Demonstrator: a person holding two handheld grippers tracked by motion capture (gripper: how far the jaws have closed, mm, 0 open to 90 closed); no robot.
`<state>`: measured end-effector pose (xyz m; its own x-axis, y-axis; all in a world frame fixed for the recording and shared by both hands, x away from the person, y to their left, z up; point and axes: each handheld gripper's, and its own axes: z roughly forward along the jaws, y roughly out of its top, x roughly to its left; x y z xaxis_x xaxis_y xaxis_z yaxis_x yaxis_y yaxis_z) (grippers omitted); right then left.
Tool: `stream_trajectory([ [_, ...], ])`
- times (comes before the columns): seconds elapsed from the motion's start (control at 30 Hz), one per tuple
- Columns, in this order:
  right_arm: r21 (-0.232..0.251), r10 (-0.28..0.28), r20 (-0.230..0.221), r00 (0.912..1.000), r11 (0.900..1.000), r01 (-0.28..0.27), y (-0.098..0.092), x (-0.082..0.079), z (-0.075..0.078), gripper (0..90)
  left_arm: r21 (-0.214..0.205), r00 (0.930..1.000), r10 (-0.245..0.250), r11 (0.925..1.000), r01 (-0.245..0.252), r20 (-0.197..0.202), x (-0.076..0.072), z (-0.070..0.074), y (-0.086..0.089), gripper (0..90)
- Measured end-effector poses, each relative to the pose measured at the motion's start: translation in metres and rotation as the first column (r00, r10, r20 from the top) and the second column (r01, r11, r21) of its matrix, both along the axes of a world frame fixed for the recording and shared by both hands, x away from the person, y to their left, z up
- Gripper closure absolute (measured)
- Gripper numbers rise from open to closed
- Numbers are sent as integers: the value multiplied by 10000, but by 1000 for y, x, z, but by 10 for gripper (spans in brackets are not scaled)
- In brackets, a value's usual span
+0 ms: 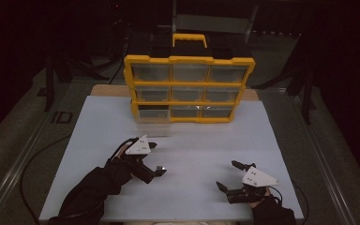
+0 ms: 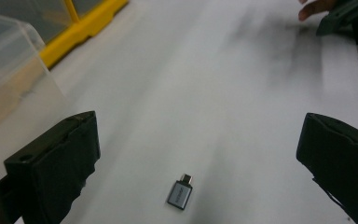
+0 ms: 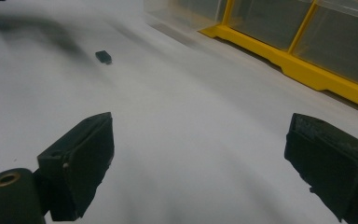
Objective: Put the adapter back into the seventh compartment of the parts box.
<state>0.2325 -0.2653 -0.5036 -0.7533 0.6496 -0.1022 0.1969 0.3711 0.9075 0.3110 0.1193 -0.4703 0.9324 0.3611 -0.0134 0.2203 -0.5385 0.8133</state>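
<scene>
A small grey USB adapter (image 2: 180,192) lies flat on the white board (image 2: 223,70), between the wide-apart jaws of my left gripper (image 2: 200,135), untouched. From above, the adapter (image 1: 159,167) rests by the near jaw of the left gripper (image 1: 157,159). My right gripper (image 1: 229,175) hovers open over bare board at the front right, nothing between its jaws. In the right gripper view (image 3: 200,135) the adapter (image 3: 103,56) is a dark speck far off to the upper left.
A yellow organizer (image 1: 189,86) with clear drawers and a top handle stands at the back of the board. One clear drawer (image 1: 153,126) is pulled out from its bottom-left slot, just beyond the left gripper. The surroundings beyond the board (image 1: 262,140) are dark.
</scene>
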Motion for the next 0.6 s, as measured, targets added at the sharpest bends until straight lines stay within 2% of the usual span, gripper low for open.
stream_trajectory([
  [0.13,4,3,-1,10000,10000,-3,0,0,0,82,168,9999,-83,9998,85,-133,2,-8,-1,4],
  [0.33,-2,11,10,10000,10000,-11,0,0,0,82,914,9997,-130,9957,148,-200,5,-21,-3,26],
  [0.5,-2,15,7,10000,10000,-15,0,0,0,82,1210,9991,-176,9924,220,-375,8,-31,-2,46],
  [0.6,0,42,-15,10000,10000,-42,0,0,0,82,1334,9986,-247,9906,306,-458,9,-34,-2,95],
])
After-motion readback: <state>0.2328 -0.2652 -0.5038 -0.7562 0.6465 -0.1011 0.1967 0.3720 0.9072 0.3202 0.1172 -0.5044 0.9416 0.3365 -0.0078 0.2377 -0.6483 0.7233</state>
